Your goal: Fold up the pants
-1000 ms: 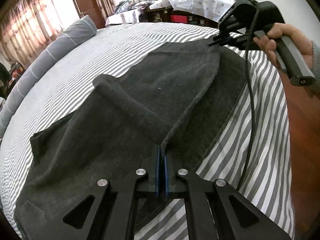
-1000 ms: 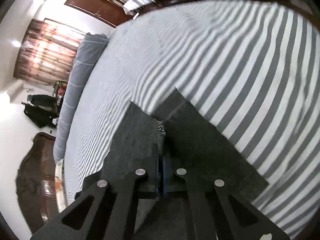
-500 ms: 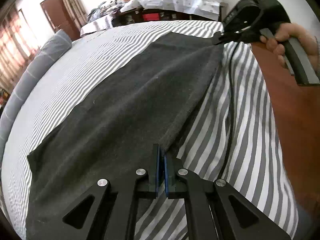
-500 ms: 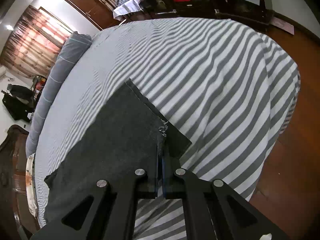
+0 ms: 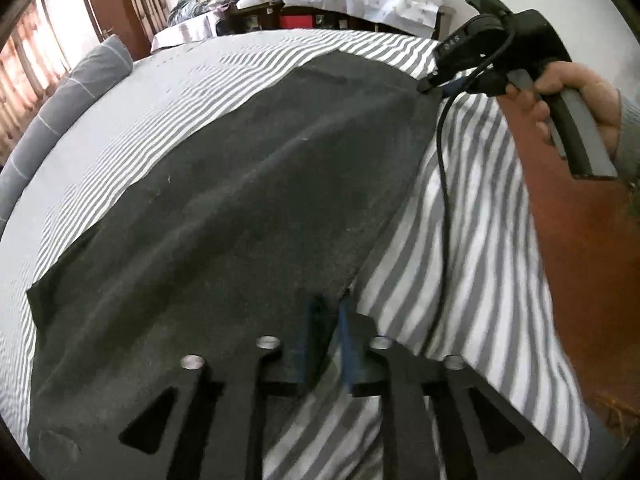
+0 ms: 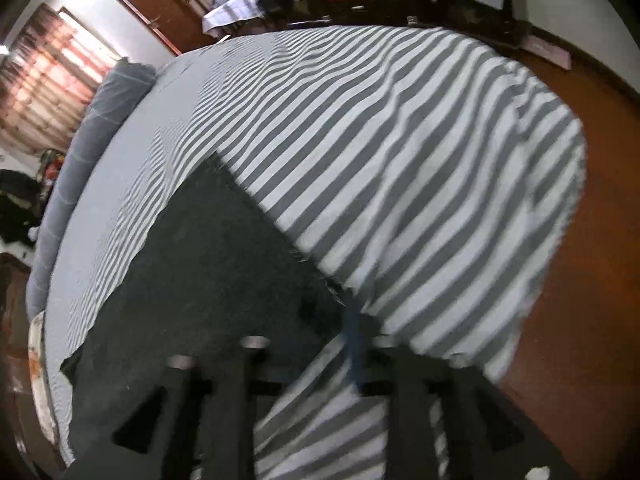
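The dark grey pants (image 5: 248,208) lie flat and stretched along the near edge of the striped bed; they also show in the right wrist view (image 6: 208,264). My left gripper (image 5: 328,320) has its jaws a little apart at the pants' near edge, no longer pinching the cloth. My right gripper (image 6: 332,320) is blurred, its jaws apart at the far corner of the pants. In the left wrist view the right gripper (image 5: 430,86) sits at that far corner, held by a hand.
The striped sheet (image 6: 400,140) hangs over the bed's edge onto a brown floor (image 6: 592,280). A grey bolster pillow (image 5: 60,108) lies along the far side. Cluttered furniture (image 5: 320,8) stands beyond the bed. A black cable (image 5: 444,184) hangs from the right gripper.
The pants were pulled flat and laid along the bed's edge. Both grippers were shut on the cloth edge; now both have opened and let it go.
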`<state>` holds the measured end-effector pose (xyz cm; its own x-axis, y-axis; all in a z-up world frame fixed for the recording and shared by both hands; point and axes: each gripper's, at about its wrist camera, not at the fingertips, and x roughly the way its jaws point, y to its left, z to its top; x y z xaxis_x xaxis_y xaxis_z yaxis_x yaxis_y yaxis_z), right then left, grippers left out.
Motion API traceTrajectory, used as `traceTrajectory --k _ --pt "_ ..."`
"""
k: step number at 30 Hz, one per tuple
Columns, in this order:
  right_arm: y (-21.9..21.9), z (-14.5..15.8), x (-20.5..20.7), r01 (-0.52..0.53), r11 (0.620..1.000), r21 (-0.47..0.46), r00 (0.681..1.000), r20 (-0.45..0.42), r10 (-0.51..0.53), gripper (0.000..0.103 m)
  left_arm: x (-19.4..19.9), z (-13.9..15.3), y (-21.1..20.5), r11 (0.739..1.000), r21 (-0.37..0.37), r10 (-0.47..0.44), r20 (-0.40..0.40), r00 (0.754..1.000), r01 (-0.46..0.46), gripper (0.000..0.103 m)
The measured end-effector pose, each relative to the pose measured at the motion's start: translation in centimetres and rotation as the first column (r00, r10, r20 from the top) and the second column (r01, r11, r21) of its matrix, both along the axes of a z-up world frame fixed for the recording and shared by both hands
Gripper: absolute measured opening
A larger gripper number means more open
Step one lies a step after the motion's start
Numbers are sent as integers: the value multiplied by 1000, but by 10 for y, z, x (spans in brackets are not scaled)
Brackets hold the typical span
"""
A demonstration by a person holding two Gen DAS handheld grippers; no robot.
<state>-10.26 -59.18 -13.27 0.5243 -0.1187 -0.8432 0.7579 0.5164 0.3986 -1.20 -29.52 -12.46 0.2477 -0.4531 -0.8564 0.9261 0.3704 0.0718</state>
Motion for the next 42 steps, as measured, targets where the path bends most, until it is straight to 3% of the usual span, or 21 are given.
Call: traceTrajectory --k 5,8,10,13,15,16,19,23,27,30,36,40,42 --pt "7 34 -19 -4 998 -64 1000 16 5 38 7 31 45 992 -108 62 -65 996 -69 28" --pt "21 55 -16 -44 996 -84 998 45 48 39 33 41 90 968 -142 195 -83 977 -205 34" --pt "34 66 -7 -87 992 -93 994 62 93 39 47 36 110 954 -120 266 -81 961 -274 36" --pt "64 79 20 -171 981 -93 980 92 179 39 73 12 134 920 -22 388 -102 916 -392 36" --pt "89 85 44 -253 963 -88 959 112 262 40 81 -6 150 891 50 453 -87 887 -450 36" --pt "103 89 57 -295 951 -89 946 116 304 41 81 -10 157 890 45 455 -102 884 -453 36" --pt "148 95 100 -437 895 -87 887 120 445 43 78 -12 173 884 48 468 -107 877 -466 36" --pt "217 98 168 -628 774 -76 766 112 633 43 74 -5 188 883 23 468 -114 877 -468 36" --pt "281 98 231 -768 636 -66 629 101 770 43 84 19 218 847 -80 521 -81 850 -526 36" --pt "320 92 271 -833 551 -54 546 84 833 43 106 28 244 809 -109 575 -57 816 -577 36" --pt "370 63 328 -890 455 22 455 28 890 42 137 24 296 723 -110 678 -71 731 -682 36" --pt "392 42 337 -911 405 77 408 28 912 12 146 18 317 681 -119 716 -98 691 -722 36" --pt "399 38 338 -914 402 58 403 20 915 7 145 15 322 669 -124 727 -94 680 -733 36"
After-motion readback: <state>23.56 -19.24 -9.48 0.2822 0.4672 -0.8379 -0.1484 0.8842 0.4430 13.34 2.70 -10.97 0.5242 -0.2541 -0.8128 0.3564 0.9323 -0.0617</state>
